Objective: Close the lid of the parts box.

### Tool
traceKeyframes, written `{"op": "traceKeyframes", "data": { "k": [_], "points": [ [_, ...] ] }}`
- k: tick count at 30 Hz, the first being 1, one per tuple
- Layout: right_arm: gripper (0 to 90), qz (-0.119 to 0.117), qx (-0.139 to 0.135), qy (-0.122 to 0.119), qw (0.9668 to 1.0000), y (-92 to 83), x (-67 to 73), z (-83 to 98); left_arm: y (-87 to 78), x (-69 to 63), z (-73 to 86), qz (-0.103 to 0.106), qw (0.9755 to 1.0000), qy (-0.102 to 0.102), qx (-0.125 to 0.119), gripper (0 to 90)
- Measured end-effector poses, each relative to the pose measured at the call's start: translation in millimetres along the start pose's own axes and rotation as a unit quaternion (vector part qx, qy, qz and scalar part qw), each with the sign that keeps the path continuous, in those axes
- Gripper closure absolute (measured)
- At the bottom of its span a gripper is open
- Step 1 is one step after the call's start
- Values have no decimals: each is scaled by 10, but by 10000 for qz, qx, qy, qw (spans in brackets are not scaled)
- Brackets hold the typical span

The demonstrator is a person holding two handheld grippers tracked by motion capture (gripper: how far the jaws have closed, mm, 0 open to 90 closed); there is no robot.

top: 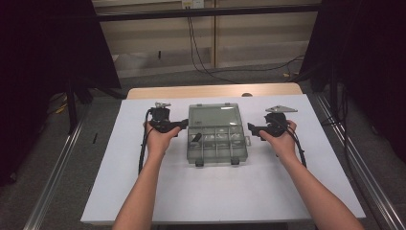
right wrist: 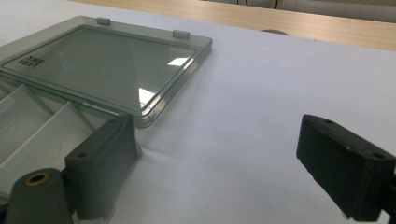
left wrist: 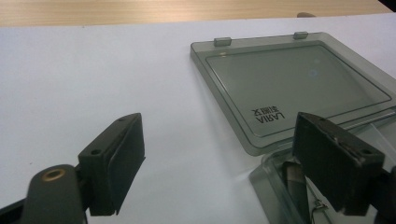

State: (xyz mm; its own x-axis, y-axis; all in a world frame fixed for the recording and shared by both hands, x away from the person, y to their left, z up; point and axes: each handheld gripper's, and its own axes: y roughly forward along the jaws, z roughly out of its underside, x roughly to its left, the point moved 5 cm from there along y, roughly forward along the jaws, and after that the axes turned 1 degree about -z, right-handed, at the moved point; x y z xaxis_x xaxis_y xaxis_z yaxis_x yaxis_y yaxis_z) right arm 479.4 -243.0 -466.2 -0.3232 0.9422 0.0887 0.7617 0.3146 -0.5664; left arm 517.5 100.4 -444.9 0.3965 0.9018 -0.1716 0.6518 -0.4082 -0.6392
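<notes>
A see-through grey plastic box [top: 216,143] with small compartments lay open in the middle of the white worktop [top: 215,191]. Its flat lid [left wrist: 289,84] was folded back and rested on the worktop. The lid had white writing on it, seen upside down and hard to read; it looked like "LARIA" with small signs above it.

The left gripper [top: 181,125] sat just beside the box's left edge. Its black fingers [left wrist: 114,161] were spread apart, and one hung over the box's near corner. The right gripper [top: 253,129] sat just beside the box's right edge. Its fingers [right wrist: 105,163] were spread too, pinching nothing.
</notes>
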Motion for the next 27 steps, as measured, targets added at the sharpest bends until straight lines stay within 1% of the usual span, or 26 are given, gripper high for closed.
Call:
{"op": "traceKeyframes", "data": {
  "k": [3,4,6,8,9,11,12,13,15,16,17,19,21,22,24,26,27],
  "points": [
    [147,20,9,23,10000,24,0,-11,19,14,1,-31,10000,-55,-15,212],
    [149,15,9,42,10000,33,-2,-11,23,22,0,-46,10000,-51,-10,221],
    [165,22,29,93,10000,50,-8,-9,37,26,6,-7,10000,-28,-7,272],
    [186,17,62,87,9999,68,-15,-7,47,37,10,-45,10000,-25,1,286],
    [189,27,74,85,9999,76,-19,-10,51,35,11,-21,10000,-3,-6,334],
    [217,30,96,90,9999,88,-20,-18,62,39,13,-64,10000,-21,-3,354],
    [226,31,117,116,9999,92,-17,-26,71,35,18,-16,10000,-2,-6,397],
    [234,44,115,139,9998,98,-14,-36,79,36,26,-6,10000,57,21,470],
    [282,29,140,112,9998,113,-4,-55,102,27,38,-12,10000,19,84,512],
    [292,34,146,137,9998,123,4,-63,111,26,41,0,10000,26,89,551],
    [306,24,155,143,9998,130,6,-65,125,17,44,-3,10000,29,83,569],
    [377,-8,170,176,9997,148,9,-65,145,8,53,29,9999,29,133,602],
    [415,-11,187,187,9997,171,7,-58,172,2,59,22,9999,-5,139,632],
    [437,-20,218,217,9995,182,8,-54,179,4,62,12,9999,10,161,658],
    [456,-51,248,248,9994,199,8,-54,202,-1,65,0,9998,-7,194,682],
    [522,-89,272,274,9992,212,9,-61,214,-12,59,23,9998,-4,206,726],
    [539,-113,304,303,9990,219,12,-65,219,-17,56,-2,9998,-9,186,736]
  ]
}}
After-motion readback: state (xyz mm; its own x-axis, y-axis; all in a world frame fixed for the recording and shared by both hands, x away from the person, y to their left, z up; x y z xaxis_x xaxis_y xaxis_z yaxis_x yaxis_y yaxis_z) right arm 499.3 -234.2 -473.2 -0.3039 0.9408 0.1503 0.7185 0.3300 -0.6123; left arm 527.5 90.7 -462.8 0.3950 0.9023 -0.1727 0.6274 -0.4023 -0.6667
